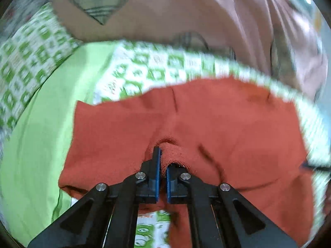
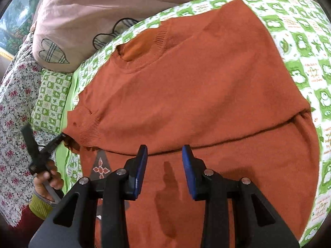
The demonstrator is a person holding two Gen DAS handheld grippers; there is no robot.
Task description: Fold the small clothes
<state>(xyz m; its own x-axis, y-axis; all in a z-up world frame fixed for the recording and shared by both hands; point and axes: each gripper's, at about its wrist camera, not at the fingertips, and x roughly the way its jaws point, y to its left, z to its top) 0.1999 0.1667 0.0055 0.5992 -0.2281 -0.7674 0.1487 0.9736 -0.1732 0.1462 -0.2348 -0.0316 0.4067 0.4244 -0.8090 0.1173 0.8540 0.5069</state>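
A bed sheet (image 2: 298, 41) checked in green and white carries the orange sweater (image 2: 186, 82), spread flat with its hem folded. The left tongs (image 1: 162, 159) pinch a sweater fold; the right tongs (image 2: 164, 155) hang apart, empty, above it.

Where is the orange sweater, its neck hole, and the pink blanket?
Sweater (image 2: 206, 95): right wrist view, on the middle of its front.
Neck hole (image 2: 140, 49): right wrist view, on the inside back of the collar opening.
Pink blanket (image 2: 103, 10): right wrist view, on a plain part of it near the top.
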